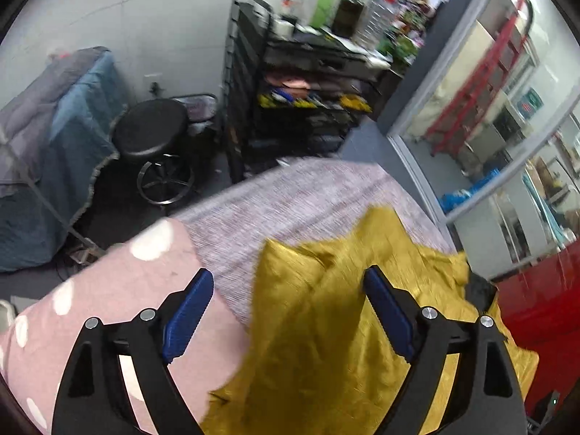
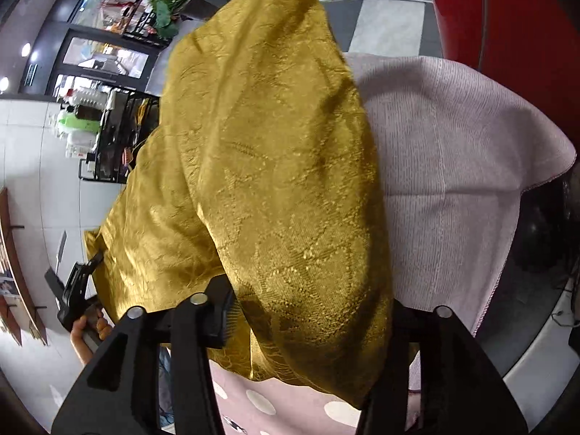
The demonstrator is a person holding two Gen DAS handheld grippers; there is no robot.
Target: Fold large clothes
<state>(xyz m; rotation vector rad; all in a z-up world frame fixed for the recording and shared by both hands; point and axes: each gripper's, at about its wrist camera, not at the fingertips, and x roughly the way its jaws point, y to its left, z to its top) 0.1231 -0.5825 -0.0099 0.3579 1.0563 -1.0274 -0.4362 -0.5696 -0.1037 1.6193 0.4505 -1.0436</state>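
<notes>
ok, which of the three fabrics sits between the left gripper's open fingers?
The mustard-yellow garment. The polka-dot pink cloth lies under the left-hand finger; the ribbed lilac cover lies beyond.

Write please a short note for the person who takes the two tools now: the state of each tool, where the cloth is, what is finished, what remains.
Left tool: open, nothing between its pads, above the yellow garment.
Right tool: a thick fold of the garment lies between its fingers; grip unclear.
Garment: bunched on the lilac cover, beside the pink dotted cushion.
Done: no neat fold visible.
Left: spread it flat, then fold.
</notes>
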